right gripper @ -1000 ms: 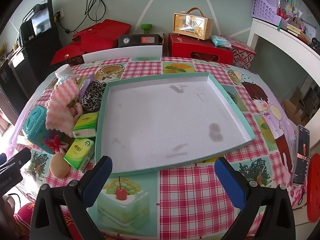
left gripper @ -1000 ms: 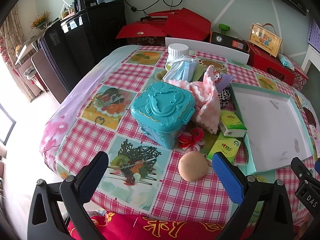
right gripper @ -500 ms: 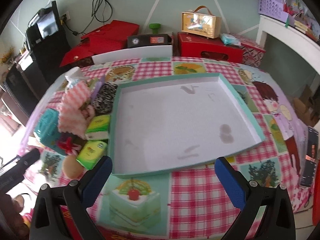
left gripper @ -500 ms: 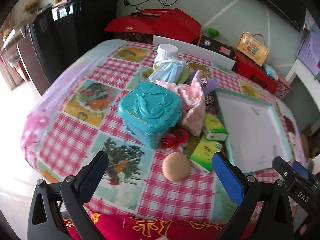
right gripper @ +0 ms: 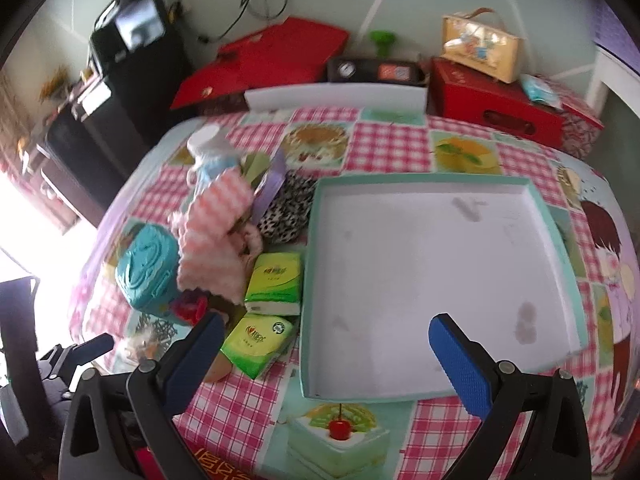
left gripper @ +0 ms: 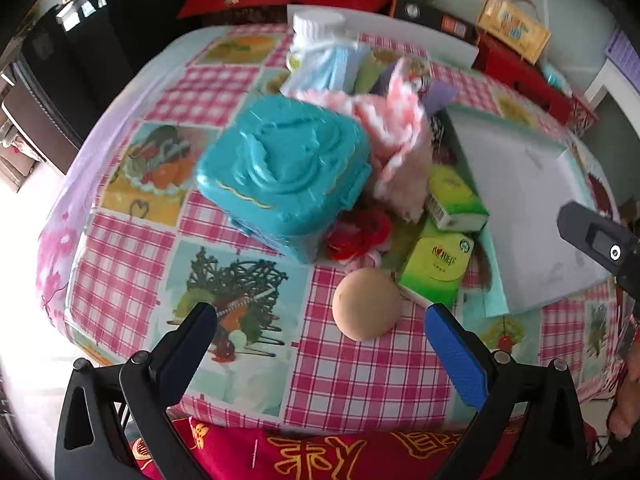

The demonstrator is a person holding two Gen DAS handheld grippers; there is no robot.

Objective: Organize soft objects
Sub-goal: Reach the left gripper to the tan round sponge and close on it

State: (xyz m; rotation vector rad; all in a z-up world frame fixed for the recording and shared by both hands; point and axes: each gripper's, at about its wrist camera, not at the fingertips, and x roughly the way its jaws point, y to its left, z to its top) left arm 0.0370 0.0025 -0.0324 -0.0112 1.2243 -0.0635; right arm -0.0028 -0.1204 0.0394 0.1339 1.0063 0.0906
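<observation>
The left gripper (left gripper: 318, 320) is hanging over the near edge of the table with its fingers spread wide and holding nothing — and the tan sponge ball (left gripper: 367, 305) is lying almost directly ahead of it, inside the gap between the two tips but nearer the right-hand finger. The ball is round, so no long axis is dictating how the jaws should turn; a straight push forward and down looks like all the grasp needs.

Taking the white tray (right gripper: 436, 394) as the landmark: the ball is sitting just off the tray's near left corner, with two green tissue packs (left gripper: 438, 266) lying between it and the tray wall. The nearer pack is almost touching the ball, so the right-hand finger is likely to crowd it.

The right gripper (right gripper: 320, 338) is also standing wide open and empty, hovering over the tray's near edge. From there the ball is lying off to its left, partly hidden behind its left finger — so the left gripper is the better placed of the two. Nothing is resting in the tray yet.
</observation>
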